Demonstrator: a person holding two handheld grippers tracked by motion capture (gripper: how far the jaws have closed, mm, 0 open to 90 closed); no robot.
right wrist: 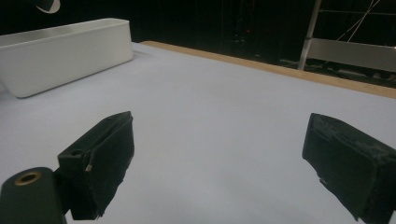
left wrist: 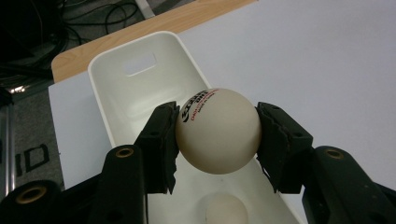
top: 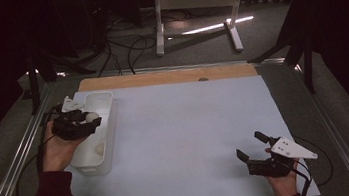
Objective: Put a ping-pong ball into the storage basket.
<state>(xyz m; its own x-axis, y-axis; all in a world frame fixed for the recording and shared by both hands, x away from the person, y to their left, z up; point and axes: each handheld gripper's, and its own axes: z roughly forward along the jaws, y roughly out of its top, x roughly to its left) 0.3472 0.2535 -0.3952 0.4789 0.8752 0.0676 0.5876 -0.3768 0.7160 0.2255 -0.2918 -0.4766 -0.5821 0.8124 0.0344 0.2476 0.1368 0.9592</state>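
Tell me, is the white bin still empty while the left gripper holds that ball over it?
No, a second ball already lies in the white bin, below the ball clamped in the left gripper.

Cream ball (left wrist: 217, 130) with black-and-red lettering, white bin (left wrist: 122, 100), pale blue mat (top: 192, 136), black grippers.

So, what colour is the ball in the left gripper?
Cream-white ball with black and red print; the left gripper view shows it best.

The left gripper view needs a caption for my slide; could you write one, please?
Left gripper holds a printed white ball over a white bin containing another ball.
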